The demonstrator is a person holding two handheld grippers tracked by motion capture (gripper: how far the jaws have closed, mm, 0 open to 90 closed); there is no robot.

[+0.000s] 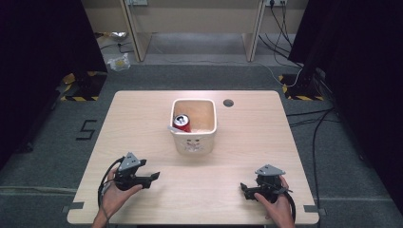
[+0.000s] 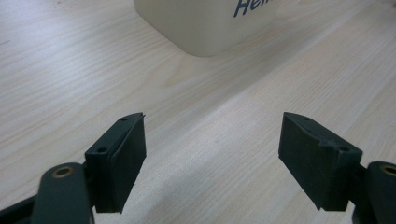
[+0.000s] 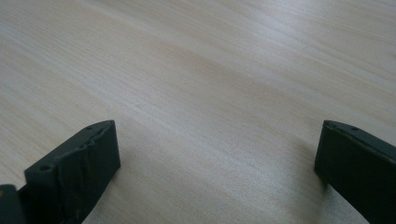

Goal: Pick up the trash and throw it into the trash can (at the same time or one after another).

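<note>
A red can (image 1: 182,123) stands in the white tub (image 1: 209,130) mid-desk (image 1: 142,118), nearer the far edge. Left gripper (image 1: 154,176) sits by the near-left corner, jaws wide, empty. Right gripper (image 1: 243,187) sits by the near-right corner, jaws wide too, holding nothing.

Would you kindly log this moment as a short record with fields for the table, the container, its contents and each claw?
table: light wood, with a round hole near the far edge
container: cream tub, middle of the table
contents: red can at the tub's left side
left claw: open, holding nothing, near the front left
right claw: open, holding nothing, near the front right
</note>
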